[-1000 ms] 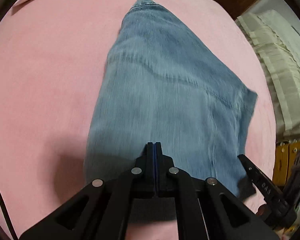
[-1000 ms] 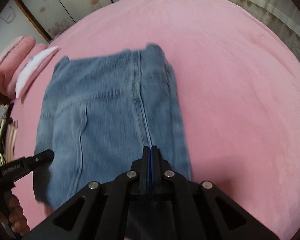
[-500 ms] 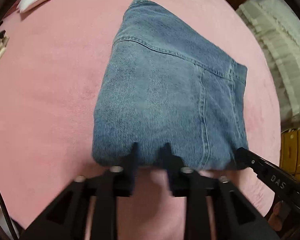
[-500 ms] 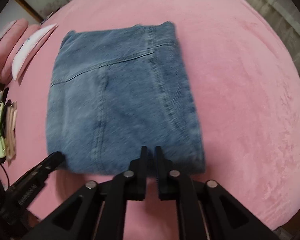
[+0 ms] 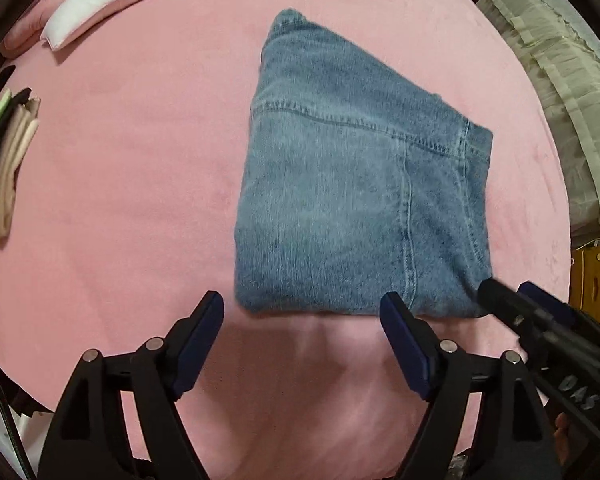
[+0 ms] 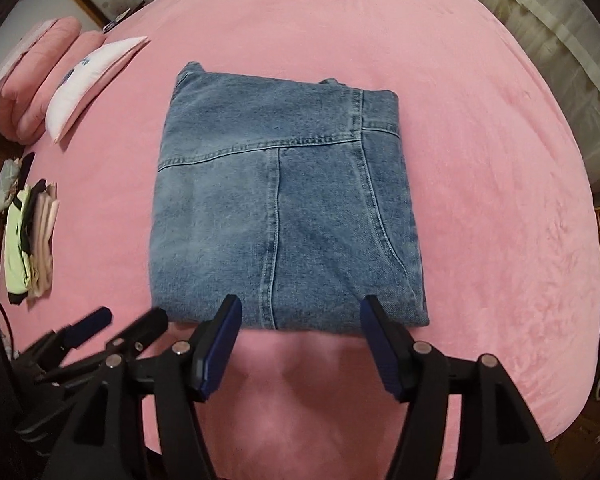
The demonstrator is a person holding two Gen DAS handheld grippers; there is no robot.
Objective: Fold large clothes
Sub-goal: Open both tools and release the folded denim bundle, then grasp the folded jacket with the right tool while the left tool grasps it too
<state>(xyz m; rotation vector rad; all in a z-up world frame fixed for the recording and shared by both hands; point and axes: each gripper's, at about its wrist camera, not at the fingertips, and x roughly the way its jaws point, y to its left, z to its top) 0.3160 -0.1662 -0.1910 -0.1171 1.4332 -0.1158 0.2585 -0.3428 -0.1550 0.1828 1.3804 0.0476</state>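
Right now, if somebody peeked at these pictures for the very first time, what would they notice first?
First, the folded blue jeans, lying flat in the middle of the big pink bed cover. Next, the two black tongs at the bottom edge, the left tongs and right tongs, both opening with nothing between them. Off to the left lies a white pillow.

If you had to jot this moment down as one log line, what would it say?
jeans: folded flat on pink bed | left gripper: jaws opening, nothing between | right gripper: jaws opening, nothing between
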